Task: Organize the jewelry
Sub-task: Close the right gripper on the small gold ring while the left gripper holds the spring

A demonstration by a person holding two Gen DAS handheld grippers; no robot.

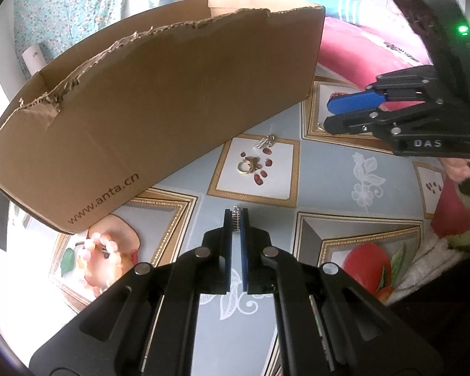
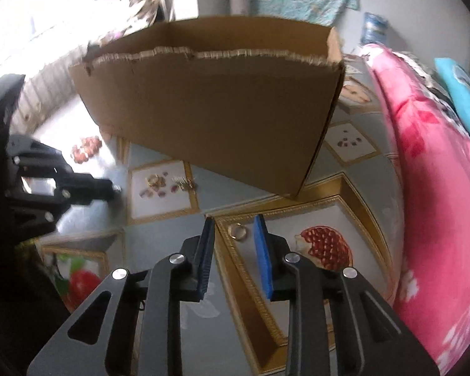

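A small silver piece of jewelry (image 1: 236, 219) is being gripped at the very tips of the left gripper (image 1: 236, 222), whose jaws are closed tight on it above the patterned table (image 1: 329, 172). In the right wrist view the right gripper (image 2: 234, 228) is being held low over the table with its jaws apart and nothing pressed between the blue pads (image 2: 261, 250). A gold ring (image 2: 238, 231) is lying on the table between and just beyond the tips, inside a gold-bordered panel beside a printed pomegranate (image 2: 326, 247).

Farther off, on a white square of the table print, a cluster of gold jewelry (image 1: 249, 164) and a small silver pendant (image 1: 263, 142) are lying loose, close to the near wall of a cardboard box (image 1: 159, 100). The box, open at the top with torn edges, is standing at the far side of the table. A bracelet of pale pink beads (image 1: 105, 250) is lying at the left, near the box's near corner. A pink blanket (image 2: 429, 188) is bunched along the table's right edge. In the left wrist view the right gripper is seen at the far right, held in a hand (image 1: 457, 166).
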